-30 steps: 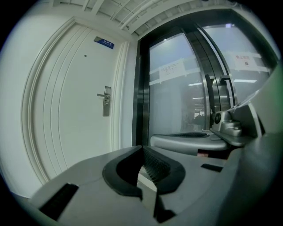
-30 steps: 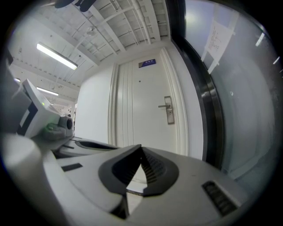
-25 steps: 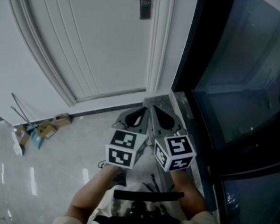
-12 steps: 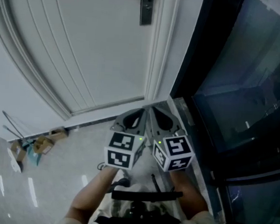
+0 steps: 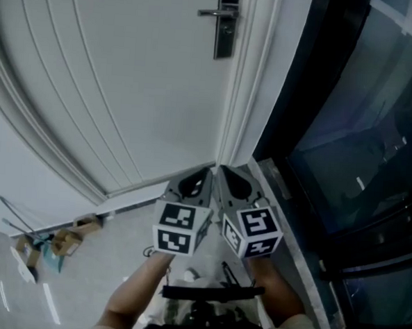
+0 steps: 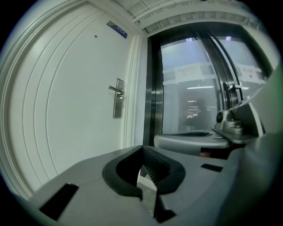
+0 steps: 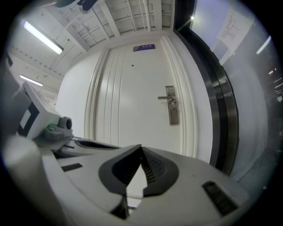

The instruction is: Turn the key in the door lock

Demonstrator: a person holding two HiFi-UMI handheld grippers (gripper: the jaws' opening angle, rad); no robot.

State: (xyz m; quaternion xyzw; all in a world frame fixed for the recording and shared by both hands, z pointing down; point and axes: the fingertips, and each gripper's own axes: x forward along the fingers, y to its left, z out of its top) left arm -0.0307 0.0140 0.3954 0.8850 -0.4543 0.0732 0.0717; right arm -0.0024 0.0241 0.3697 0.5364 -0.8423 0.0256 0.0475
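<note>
The white door (image 5: 127,86) is closed and fills the upper left of the head view; all positions below are referenced to it.

1. Glass panel (image 5: 361,135): dark-framed, set to the right of the door, beyond the door frame (image 5: 249,79).
2. Floor (image 5: 80,285): pale and glossy, meeting the foot of the door.
3. Left gripper (image 6: 142,147): held in front of the door, well short of it, pointing toward the lower right corner of the door. Its jaws are closed tip to tip, with nothing between them.
4. Right gripper (image 7: 141,146): held just beside the left gripper, on the side nearer the glass panel, also well apart from the door. Its jaws are likewise closed tip to tip and hold nothing.
5. Marker cubes: the left cube (image 5: 178,228) and the right cube (image 5: 253,231) sit at the rear of the grippers, on the end away from the door.
6. Lock plate (image 5: 227,31): a tall metal plate mounted on the door at its right edge, next to the frame. It is far from both grippers.
7. Lever handle (image 5: 217,13): fixed near the top of the lock plate, level, extending left across the door.
8. Key: too small to make out on the lock plate in any view.
9. Floor litter (image 5: 55,245): cardboard scraps and thin rods lying by the foot of the door, at its left.
10. Sign (image 7: 144,47): a small blue plate high on the door, above the lock plate.
</note>
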